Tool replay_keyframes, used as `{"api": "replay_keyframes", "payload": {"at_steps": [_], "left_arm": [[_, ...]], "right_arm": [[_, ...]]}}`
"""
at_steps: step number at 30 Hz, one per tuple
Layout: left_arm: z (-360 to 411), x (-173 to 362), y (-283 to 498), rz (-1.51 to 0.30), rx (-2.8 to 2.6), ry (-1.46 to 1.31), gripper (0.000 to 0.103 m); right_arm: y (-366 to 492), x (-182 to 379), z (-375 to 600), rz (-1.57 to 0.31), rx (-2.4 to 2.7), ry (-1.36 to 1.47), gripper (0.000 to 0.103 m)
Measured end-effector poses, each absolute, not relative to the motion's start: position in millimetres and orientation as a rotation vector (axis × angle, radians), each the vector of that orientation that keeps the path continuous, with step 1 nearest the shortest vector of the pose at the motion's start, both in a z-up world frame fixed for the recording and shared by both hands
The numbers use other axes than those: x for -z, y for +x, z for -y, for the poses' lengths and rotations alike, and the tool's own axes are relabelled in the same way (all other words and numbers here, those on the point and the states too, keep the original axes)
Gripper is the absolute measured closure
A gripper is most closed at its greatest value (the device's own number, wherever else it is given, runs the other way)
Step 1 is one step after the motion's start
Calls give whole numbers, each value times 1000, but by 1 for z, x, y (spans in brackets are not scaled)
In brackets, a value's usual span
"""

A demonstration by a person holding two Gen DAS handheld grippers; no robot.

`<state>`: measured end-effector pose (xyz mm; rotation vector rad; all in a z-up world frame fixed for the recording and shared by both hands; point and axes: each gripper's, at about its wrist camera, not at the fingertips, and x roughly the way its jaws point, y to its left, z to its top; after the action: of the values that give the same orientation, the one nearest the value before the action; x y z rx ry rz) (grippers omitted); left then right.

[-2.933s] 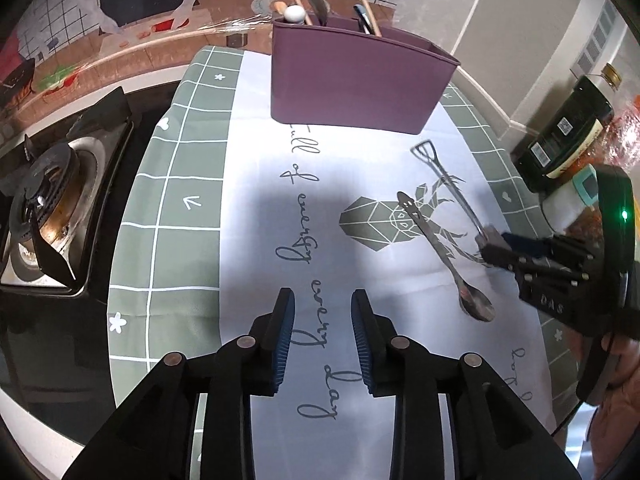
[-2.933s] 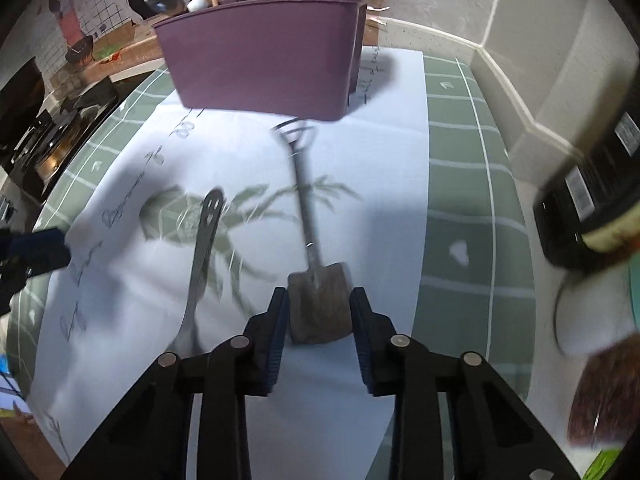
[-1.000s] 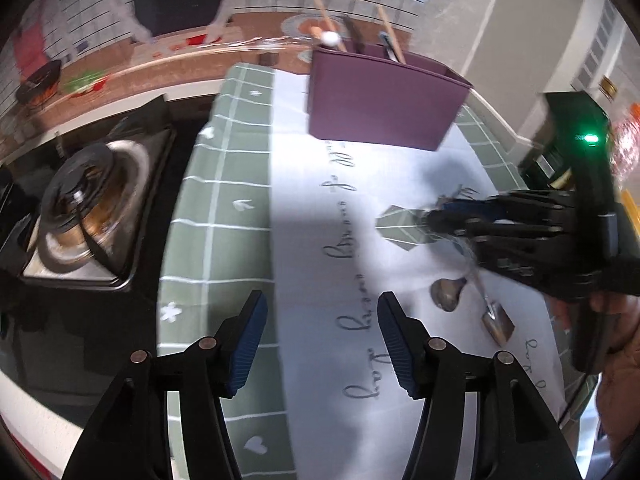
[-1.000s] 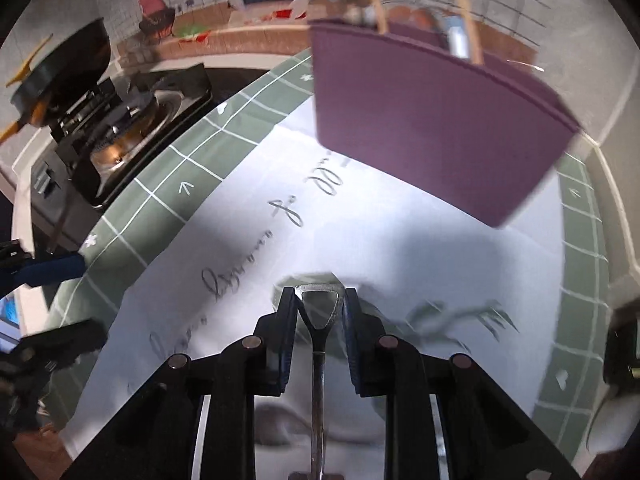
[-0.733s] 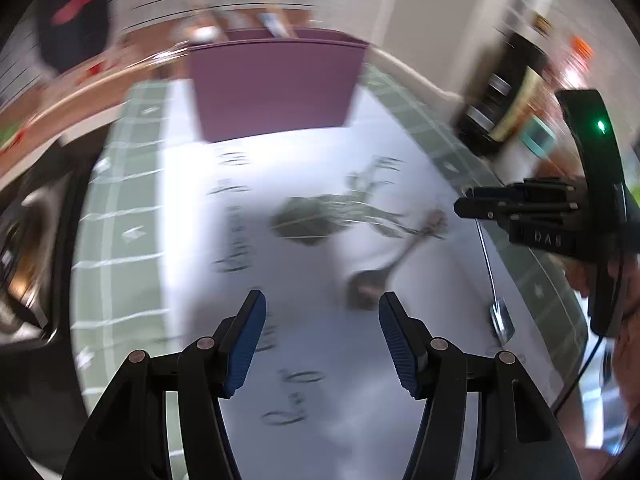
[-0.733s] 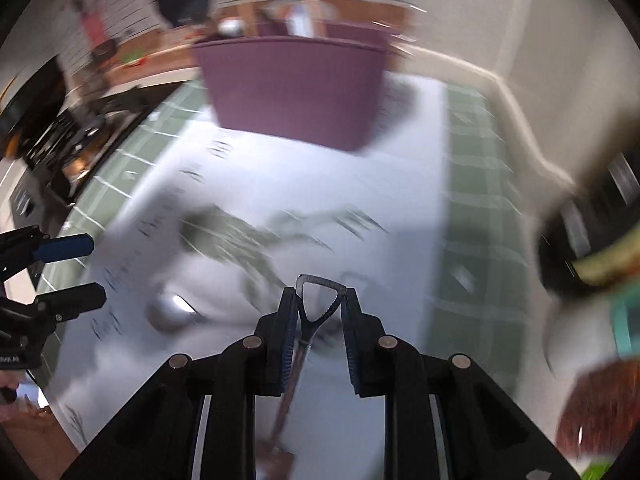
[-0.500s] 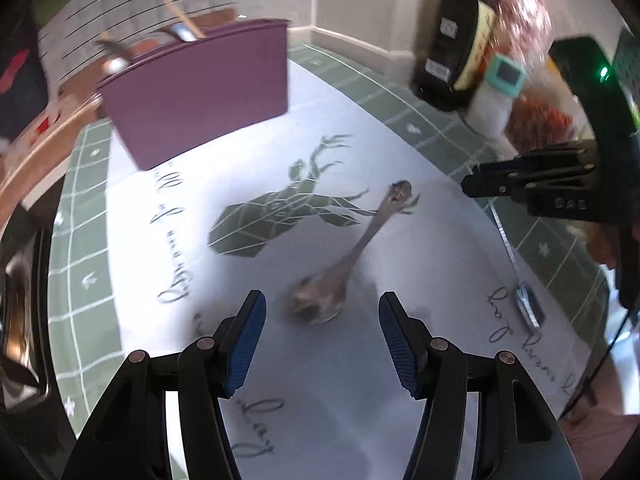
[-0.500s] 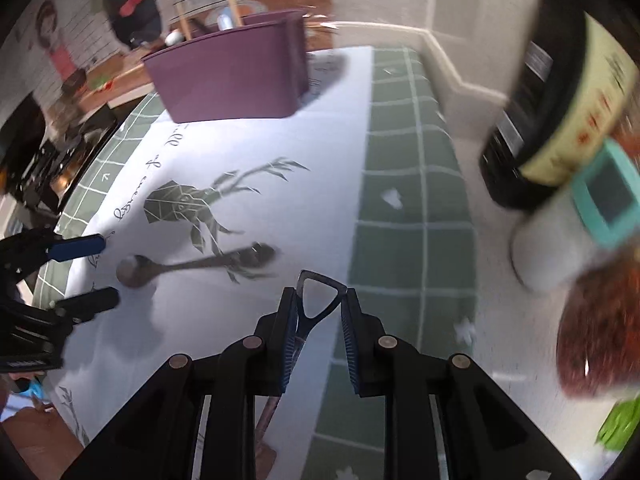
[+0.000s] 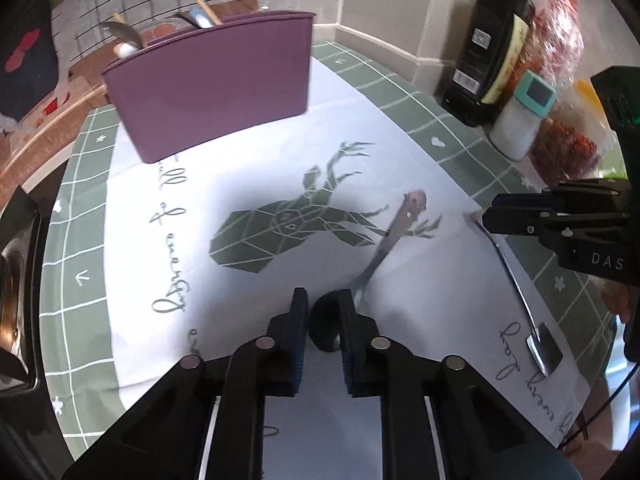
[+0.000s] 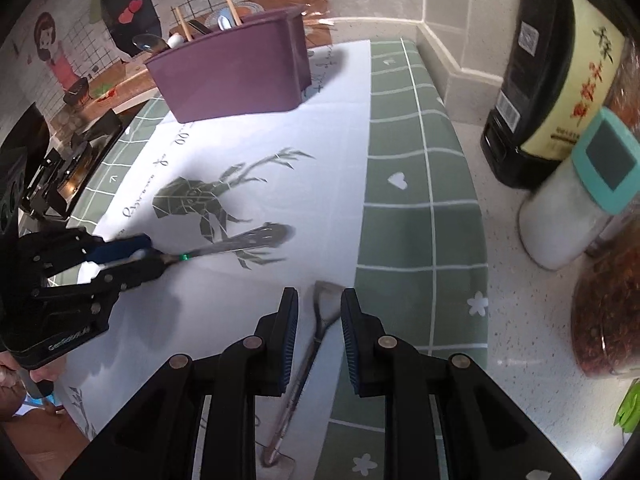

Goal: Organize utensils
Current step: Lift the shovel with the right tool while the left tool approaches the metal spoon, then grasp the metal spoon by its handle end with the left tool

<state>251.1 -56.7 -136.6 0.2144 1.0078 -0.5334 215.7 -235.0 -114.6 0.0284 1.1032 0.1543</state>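
A purple utensil holder point(image 9: 212, 88) with several utensils in it stands at the far end of the green-and-white deer mat point(image 9: 248, 200); it also shows in the right wrist view point(image 10: 236, 76). My left gripper point(image 9: 323, 320) is shut on the bowl of a steel spoon point(image 9: 384, 248), whose handle lies on the mat pointing away; the spoon also shows in the right wrist view point(image 10: 240, 242). My right gripper point(image 10: 319, 312) is shut on the handle end of a small shovel-shaped spoon point(image 10: 326, 300), whose blade point(image 9: 544, 350) rests on the mat.
A dark sauce bottle point(image 10: 556, 72), a white shaker with a teal lid point(image 10: 576, 196) and bags of red dried food point(image 10: 608, 312) stand on the counter to the right. A gas stove point(image 9: 12, 292) is to the left of the mat.
My left gripper has moved forward and shut on the spoon's bowl. My right gripper keeps hold of the shovel spoon and has lowered it, so its blade now rests on the mat.
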Motion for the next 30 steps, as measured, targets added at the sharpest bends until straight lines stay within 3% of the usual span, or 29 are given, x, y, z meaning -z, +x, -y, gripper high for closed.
{"api": "replay_keyframes", "payload": {"at_steps": [14, 19, 22, 24, 30], "left_arm": [[-27, 131, 261, -1026, 306, 194, 91], [-20, 114, 259, -1025, 467, 200, 89], [13, 105, 261, -1014, 610, 271, 76], [36, 104, 265, -1013, 675, 309, 69], [110, 129, 282, -1077, 786, 475, 68]], "right_arm": [[242, 113, 195, -1107, -237, -43, 88], [245, 114, 199, -1110, -233, -53, 88], [242, 116, 207, -1131, -230, -39, 88], [238, 117, 216, -1144, -221, -16, 84], [218, 117, 245, -1147, -174, 58, 66]]}}
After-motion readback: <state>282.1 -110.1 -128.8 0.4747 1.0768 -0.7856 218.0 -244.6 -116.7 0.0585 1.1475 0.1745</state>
